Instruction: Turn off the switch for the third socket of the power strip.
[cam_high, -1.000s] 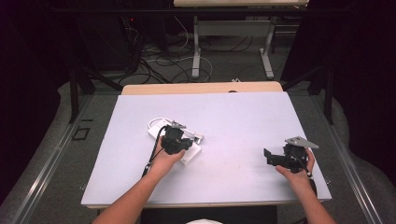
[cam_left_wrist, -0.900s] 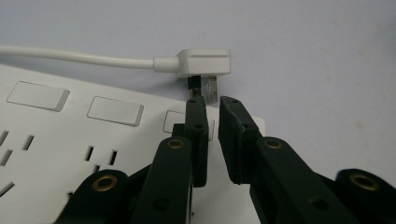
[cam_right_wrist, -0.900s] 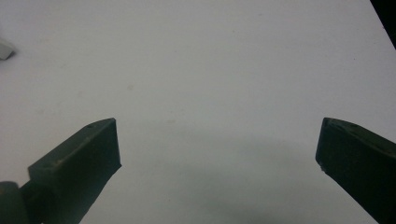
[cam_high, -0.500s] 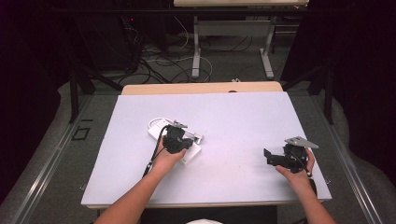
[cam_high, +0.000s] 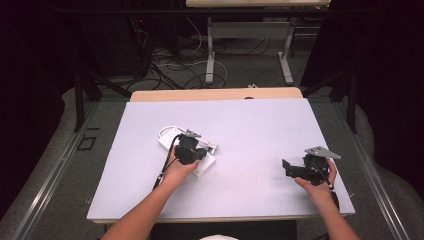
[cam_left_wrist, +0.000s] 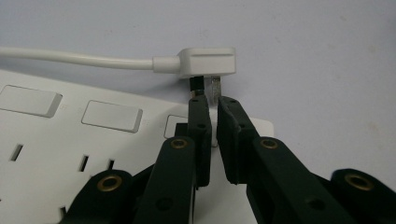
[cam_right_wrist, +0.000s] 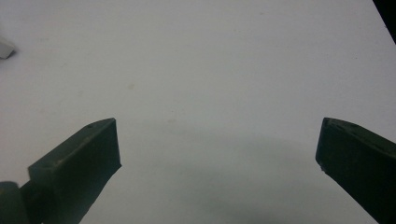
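Note:
A white power strip (cam_left_wrist: 70, 140) with switches and sockets lies on the table; the high view shows it (cam_high: 204, 167) under my left hand. A white plug (cam_left_wrist: 208, 61) on a white cable (cam_left_wrist: 74, 58) sits just past the strip's edge, its prongs pointing back at me. My left gripper (cam_left_wrist: 214, 103) (cam_high: 192, 150) is over the strip, jaws nearly together, with one metal prong pinched between the tips. My right gripper (cam_right_wrist: 217, 144) (cam_high: 295, 169) is open above bare table at the right, holding nothing.
The pale table top (cam_high: 260, 125) stretches between both hands. A wooden board edge (cam_high: 215, 94) runs along the far side. Beyond it are table legs (cam_high: 210, 50) and floor cables (cam_high: 175, 65). A small white corner (cam_right_wrist: 5, 48) shows at the far left of the right gripper view.

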